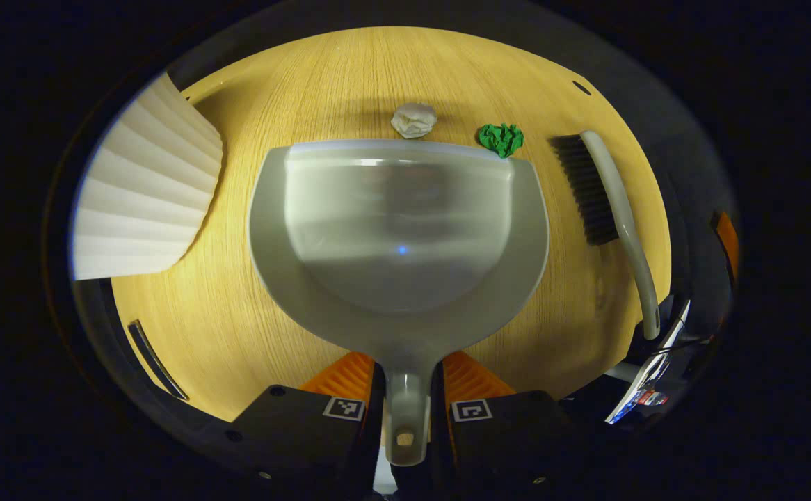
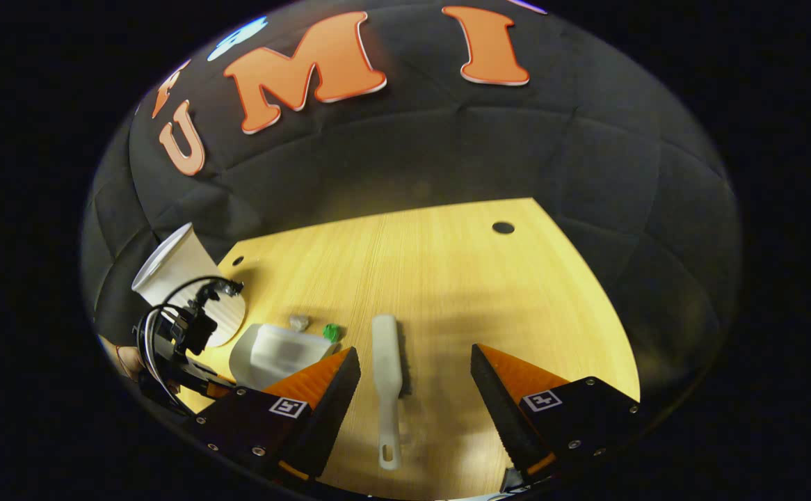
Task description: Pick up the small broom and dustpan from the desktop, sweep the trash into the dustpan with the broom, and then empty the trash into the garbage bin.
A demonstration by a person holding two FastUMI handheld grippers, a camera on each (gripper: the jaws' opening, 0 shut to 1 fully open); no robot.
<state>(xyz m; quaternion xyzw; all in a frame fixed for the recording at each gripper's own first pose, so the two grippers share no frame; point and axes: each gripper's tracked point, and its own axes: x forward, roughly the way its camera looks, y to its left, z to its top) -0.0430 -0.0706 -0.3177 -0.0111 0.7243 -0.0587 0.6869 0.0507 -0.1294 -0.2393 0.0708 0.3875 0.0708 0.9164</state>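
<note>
- My left gripper (image 1: 407, 403) is pinched on the dustpan (image 1: 398, 236) by its narrow handle stub; both ribbed fingers press against the stem from either side, and the stub ends in a small hanging hole.
- In the left gripper view the dustpan is smooth grey plastic, a broad rounded scoop with a straight front lip, and its glossy well catches a soft reflection. It sits over the desktop (image 1: 350, 76), mouth pointing away from me.
- The desktop is pale yellow wood-grain laminate with fine straight lines and a small dark round hole near its far edge.
- Just past the dustpan's lip lie two bits of trash: a crumpled white paper wad (image 1: 414, 120) and a crinkled green scrap (image 1: 501, 138), near each other but apart.
- The broom (image 1: 617, 209) lies flat to the right of the dustpan, apart from it: a slim curved grey plastic handle with a block of short dark bristles along one side.
- To the left stands the garbage bin (image 1: 145, 188), white with ribbed, pleated walls.
- My right gripper (image 2: 416, 390) is spread wide, its wedge-shaped, ridged fingers hanging on either side of the broom (image 2: 387, 376) without touching it. From here the broom's handle points toward me, with a slot in its end.
- In the right gripper view the dustpan (image 2: 277, 351) sits to the left with the left gripper (image 2: 183, 348) and its looped cable behind it, the two scraps just beyond it, and the garbage bin (image 2: 176, 268) tilted beside the booth wall.
</note>
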